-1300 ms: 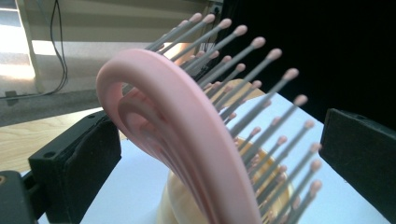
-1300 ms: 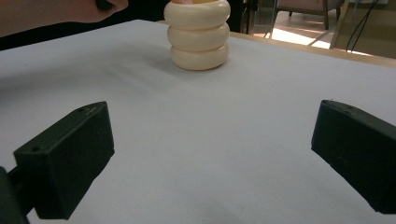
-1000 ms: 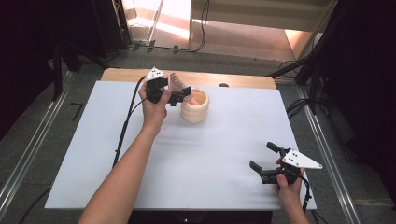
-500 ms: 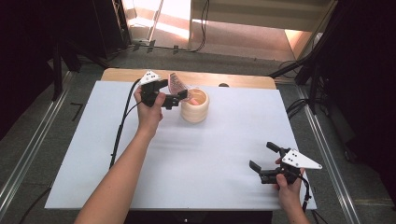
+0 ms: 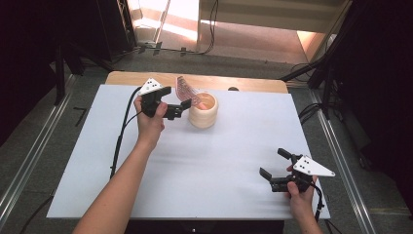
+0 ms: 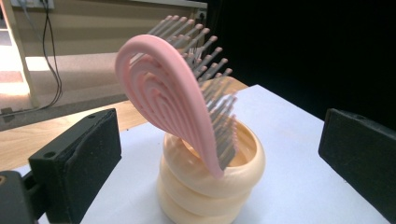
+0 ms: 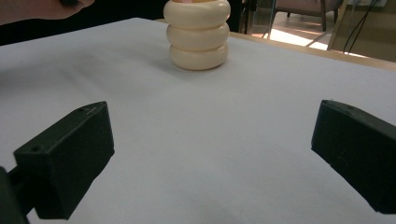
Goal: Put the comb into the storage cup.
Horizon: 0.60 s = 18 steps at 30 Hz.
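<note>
Two tools, both w/ jaws apart, neither holding anything. Pink brush [image 6: 180,98] already stands handle-down in the cream ringed cup [image 5: 203,111] at the bench's [image 5: 224,156] far side, leaning left, so placement looks done. Left tool [image 5: 176,109] sits just beside the cup, touching nothing. Right tool [image 5: 272,166] idles near the front edge, well apart.

So the right gripper [image 7: 212,154] has its two black jaws spread wide apart, nothing between them, just bare white surface [image 7: 210,140]. Further off, near the top middle, sits a cream ribbed holder [image 7: 198,35] that looks like three stacked rings, standing upright. A bit of someone's hand [image 7: 42,8] pokes in at the top left corner. Wooden surface edge runs behind.
</note>
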Available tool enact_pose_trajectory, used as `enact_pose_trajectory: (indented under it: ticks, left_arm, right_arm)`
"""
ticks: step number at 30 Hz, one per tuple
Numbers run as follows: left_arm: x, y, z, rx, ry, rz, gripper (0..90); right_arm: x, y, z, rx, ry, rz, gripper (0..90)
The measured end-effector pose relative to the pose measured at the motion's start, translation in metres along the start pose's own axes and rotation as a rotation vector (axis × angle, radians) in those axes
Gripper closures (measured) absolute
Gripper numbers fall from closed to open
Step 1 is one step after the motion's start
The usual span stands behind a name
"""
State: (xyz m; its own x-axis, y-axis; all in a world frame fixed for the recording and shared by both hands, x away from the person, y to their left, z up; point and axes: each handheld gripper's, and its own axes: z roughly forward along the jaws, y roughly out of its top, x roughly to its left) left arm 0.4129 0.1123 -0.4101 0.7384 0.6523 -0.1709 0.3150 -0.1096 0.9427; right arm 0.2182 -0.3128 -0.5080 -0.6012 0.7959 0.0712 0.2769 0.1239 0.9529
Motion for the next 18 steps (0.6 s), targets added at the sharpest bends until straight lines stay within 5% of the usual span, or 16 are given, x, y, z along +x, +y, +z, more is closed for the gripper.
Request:
enact_pose_trajectory:
  ticks: [18]
  left_arm:
    - [-0.008, -0.016, -0.029, -0.014, -0.013, 0.039, 0.0]
  right_arm:
    - [0.001, 0.0, 0.001, 0.003, -0.002, 0.0, 0.0]
